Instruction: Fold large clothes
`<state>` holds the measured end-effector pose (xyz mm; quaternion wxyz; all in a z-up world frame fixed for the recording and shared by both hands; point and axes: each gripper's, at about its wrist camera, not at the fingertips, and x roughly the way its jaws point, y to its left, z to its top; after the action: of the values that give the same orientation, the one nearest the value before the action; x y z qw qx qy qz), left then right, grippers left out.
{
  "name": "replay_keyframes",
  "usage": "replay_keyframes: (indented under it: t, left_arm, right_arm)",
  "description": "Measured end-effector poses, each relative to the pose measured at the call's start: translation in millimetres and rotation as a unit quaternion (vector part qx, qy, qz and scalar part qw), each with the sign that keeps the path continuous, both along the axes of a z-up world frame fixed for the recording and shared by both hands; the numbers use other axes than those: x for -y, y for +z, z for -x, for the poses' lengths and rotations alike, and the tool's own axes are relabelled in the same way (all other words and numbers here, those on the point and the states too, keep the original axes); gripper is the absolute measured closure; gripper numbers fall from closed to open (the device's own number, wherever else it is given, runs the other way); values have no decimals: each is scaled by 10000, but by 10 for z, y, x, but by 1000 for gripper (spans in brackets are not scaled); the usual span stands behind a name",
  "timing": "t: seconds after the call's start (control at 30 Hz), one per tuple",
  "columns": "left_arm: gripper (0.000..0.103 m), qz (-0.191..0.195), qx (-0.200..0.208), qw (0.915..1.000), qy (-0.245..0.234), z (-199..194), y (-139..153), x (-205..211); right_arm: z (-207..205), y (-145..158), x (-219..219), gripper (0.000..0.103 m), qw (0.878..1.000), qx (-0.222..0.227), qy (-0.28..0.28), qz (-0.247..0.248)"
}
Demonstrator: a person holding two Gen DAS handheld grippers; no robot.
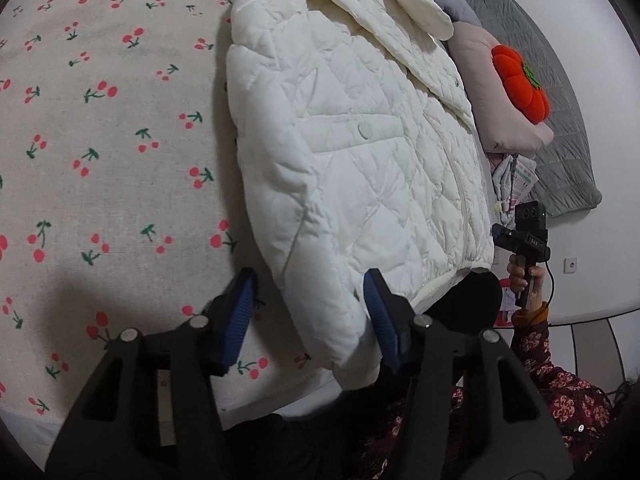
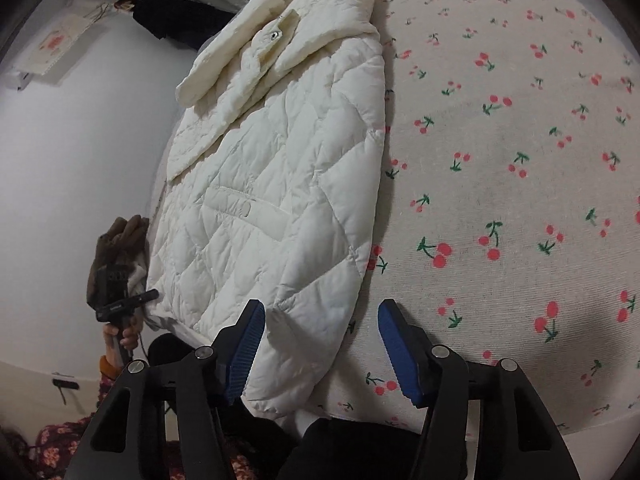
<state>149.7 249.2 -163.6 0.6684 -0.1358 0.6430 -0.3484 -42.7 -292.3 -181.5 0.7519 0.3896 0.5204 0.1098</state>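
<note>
White quilted jacket cuffs lie between the parted pads of left tool and right tool, neither yet pinching; slick padding may slip out.

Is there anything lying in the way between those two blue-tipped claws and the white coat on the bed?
Nothing visible. The left gripper and right gripper each already straddle a cuff end of the white quilted jacket, jaws open. Only the bare cherry-print sheet lies around them.
</note>
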Motion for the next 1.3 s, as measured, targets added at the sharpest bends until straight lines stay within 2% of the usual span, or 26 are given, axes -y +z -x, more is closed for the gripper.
replay_keyframes:
  t: [0.1, 0.17, 0.23, 0.27, 0.3, 0.4, 0.53, 0.67, 0.8, 0.97, 1.17, 1.3]
  left_arm:
    - [46, 181, -85, 9997, -103, 5, -26, 99]
    - [48, 242, -126, 9995, -159, 28, -43, 159]
    - [65, 196, -79, 9995, -220, 61, -43, 193]
    - [74, 180, -71, 9996, -226, 73, -38, 198]
    - [78, 185, -38, 9996, -211, 84, -26, 186]
    - [83, 294, 266, 9991, -128, 125, 124, 154]
    - [87, 852, 776, 9933, 31, 118, 486, 133]
    - [89, 1418, 1207, 9821, 272, 28, 848, 121]
    - [90, 1966, 1457, 9682, 516, -148, 1123, 110]
    - [90, 2474, 1762, 9495, 787, -451, 1417, 183]
    - [90, 2874, 2167, 9266, 1093, -1061, 1780, 298]
    - [90, 2938, 2260, 9199, 1280, -1587, 1907, 547]
  right_arm:
    - [-94, -75, -145, 43, 9994, -34, 225, -263]
    - [-164, -94, -267, 51, 9987, -40, 399, -313]
    - [-188, -106, -362, 70, 9978, -53, 537, -373]
    - [-191, -92, -397, 73, 9978, -25, 585, -327]
    - [-188, -67, -425, 79, 9978, 24, 606, -251]
    - [-146, 84, -454, 85, 9977, 305, 591, -157]
    - [-118, 388, -479, 87, 9937, 1004, 457, -212]
    - [-141, 755, -464, 88, 9855, 1651, 354, -147]
    - [-182, 1002, -384, 89, 9765, 2137, 225, -166]
    - [-345, 1273, -250, 89, 9630, 2683, -58, -264]
    - [-805, 1606, 65, 89, 9428, 3266, -499, -448]
    - [-1269, 1692, 317, 89, 9362, 3380, -788, -551]
